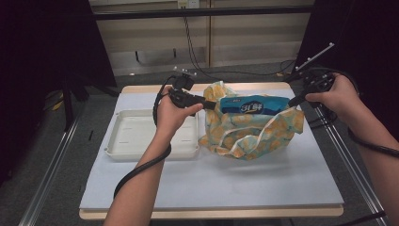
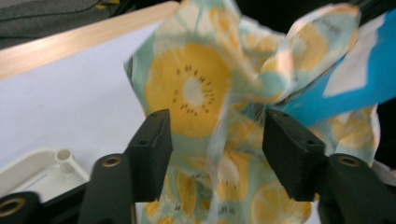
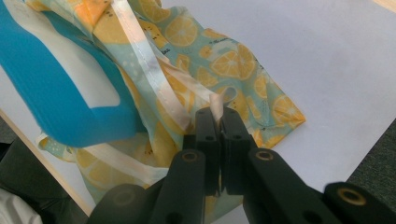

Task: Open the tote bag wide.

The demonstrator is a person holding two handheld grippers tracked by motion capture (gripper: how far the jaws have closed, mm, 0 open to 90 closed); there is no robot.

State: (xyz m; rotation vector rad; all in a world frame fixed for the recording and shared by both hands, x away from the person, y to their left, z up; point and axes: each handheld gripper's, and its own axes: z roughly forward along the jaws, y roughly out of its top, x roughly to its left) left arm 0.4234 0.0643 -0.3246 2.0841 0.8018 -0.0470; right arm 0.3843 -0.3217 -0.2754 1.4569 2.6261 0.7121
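Lemon-print cloth bag in teal and yellow (image 1: 249, 132) slumped at centre of white-covered surface (image 1: 263, 183), blue plastic packet (image 1: 254, 104) poking out at its top. Left gripper (image 1: 209, 104) at bag's 9 o'clock edge, jaws parted, fabric between them but not pinched. Right gripper (image 1: 295, 100) at 2 o'clock, jaws closed tight on pale strap (image 3: 215, 103) of bag. Shallow white plastic tray (image 1: 123, 136) at 9 o'clock, just beside bag.

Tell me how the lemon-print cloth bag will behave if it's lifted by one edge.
The lemon-print cloth bag looks floppy: it lies crumpled and folded. It would probably sag around the blue packet inside. The right gripper pinches just its pale strap, so it seems light.
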